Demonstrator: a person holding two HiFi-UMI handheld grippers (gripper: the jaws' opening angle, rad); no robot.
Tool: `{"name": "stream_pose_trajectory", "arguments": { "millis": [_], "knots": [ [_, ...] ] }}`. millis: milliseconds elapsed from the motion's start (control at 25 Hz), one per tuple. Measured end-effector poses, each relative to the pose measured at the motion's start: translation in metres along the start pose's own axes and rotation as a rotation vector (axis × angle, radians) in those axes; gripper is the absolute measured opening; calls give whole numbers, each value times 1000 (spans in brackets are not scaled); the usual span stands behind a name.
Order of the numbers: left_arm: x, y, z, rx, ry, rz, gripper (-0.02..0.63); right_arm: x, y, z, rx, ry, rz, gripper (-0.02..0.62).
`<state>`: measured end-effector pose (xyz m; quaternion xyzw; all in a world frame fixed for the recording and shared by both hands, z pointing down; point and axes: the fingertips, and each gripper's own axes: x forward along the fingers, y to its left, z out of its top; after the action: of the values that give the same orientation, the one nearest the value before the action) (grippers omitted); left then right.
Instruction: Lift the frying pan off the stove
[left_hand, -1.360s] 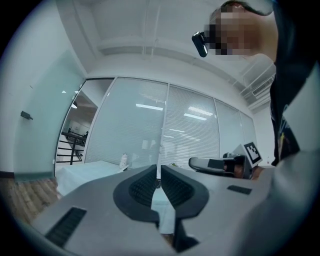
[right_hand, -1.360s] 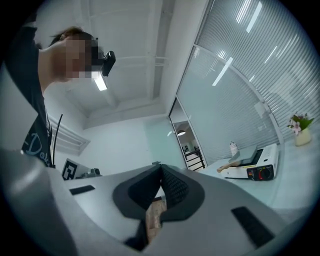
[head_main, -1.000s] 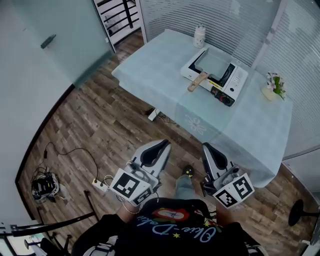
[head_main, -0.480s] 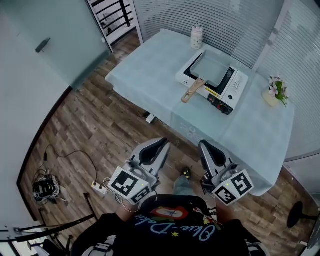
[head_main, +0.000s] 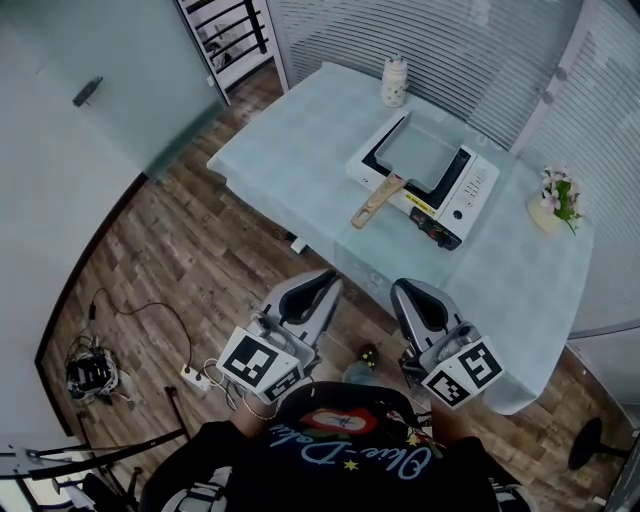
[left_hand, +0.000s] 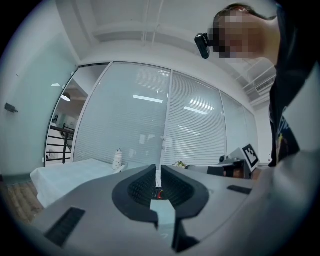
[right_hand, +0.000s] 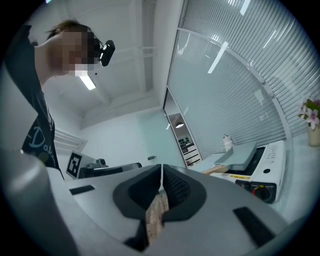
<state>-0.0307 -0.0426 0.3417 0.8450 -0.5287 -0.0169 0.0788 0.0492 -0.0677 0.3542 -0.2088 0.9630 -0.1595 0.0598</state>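
A square grey frying pan (head_main: 417, 153) with a wooden handle (head_main: 371, 203) sits on a white portable stove (head_main: 463, 189), on a table with a pale blue cloth (head_main: 300, 150). Both grippers are held close to my body over the wooden floor, well short of the table. My left gripper (head_main: 322, 283) is shut with nothing in it, and so is my right gripper (head_main: 407, 291). In the right gripper view the shut jaws (right_hand: 161, 176) point toward the pan (right_hand: 244, 160) and stove (right_hand: 262, 176). The left gripper (left_hand: 158, 173) faces the table (left_hand: 70, 176) and the blinds.
A white bottle (head_main: 396, 80) stands behind the stove, and a small flower pot (head_main: 558, 198) sits at the table's right end. A power strip with cables (head_main: 196, 373) lies on the floor at the left. Glass walls with blinds stand behind the table.
The table, stove and pan have slid lower and closer in the head view as I move toward them. Both grippers stay shut and keep their place near my body.
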Motion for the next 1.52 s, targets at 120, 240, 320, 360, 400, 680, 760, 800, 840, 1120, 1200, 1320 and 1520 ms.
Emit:
{"name": "stream_pose_trajectory", "arguments": {
  "millis": [120,240,320,360,400,680,760,800,840,1120,1200,1320,1520],
  "knots": [
    [18,1,2,9,-7,2,11,-1,-17,4,3,-3,-1,2],
    [34,2,4,20,-12,5,11,1,-31,7,-2,0,9,2],
    [44,2,4,26,-9,4,11,2,-38,8,8,0,17,3],
    [48,2,4,27,-6,3,11,3,-42,9,17,-2,19,3],
    [51,2,4,27,-2,2,11,3,-45,10,24,-5,21,3],
    [63,14,1,11,16,-2,11,10,-55,11,44,-6,15,3],
    [68,21,0,2,25,-12,11,13,-59,11,48,-4,2,3],
    [71,24,0,-2,27,-23,11,14,-61,12,50,-6,-9,5],
    [76,27,1,-6,29,-37,11,16,-65,13,51,-11,-22,6],
    [112,51,10,-7,32,-182,17,36,-93,23,84,-54,-116,9],
    [119,59,11,-21,32,-223,26,42,-100,25,102,-58,-134,8],
    [129,73,8,-42,48,-263,29,53,-113,26,123,-62,-171,8],
    [141,96,-11,-142,125,-318,81,72,-129,16,201,-59,-204,15]
  ]
}}
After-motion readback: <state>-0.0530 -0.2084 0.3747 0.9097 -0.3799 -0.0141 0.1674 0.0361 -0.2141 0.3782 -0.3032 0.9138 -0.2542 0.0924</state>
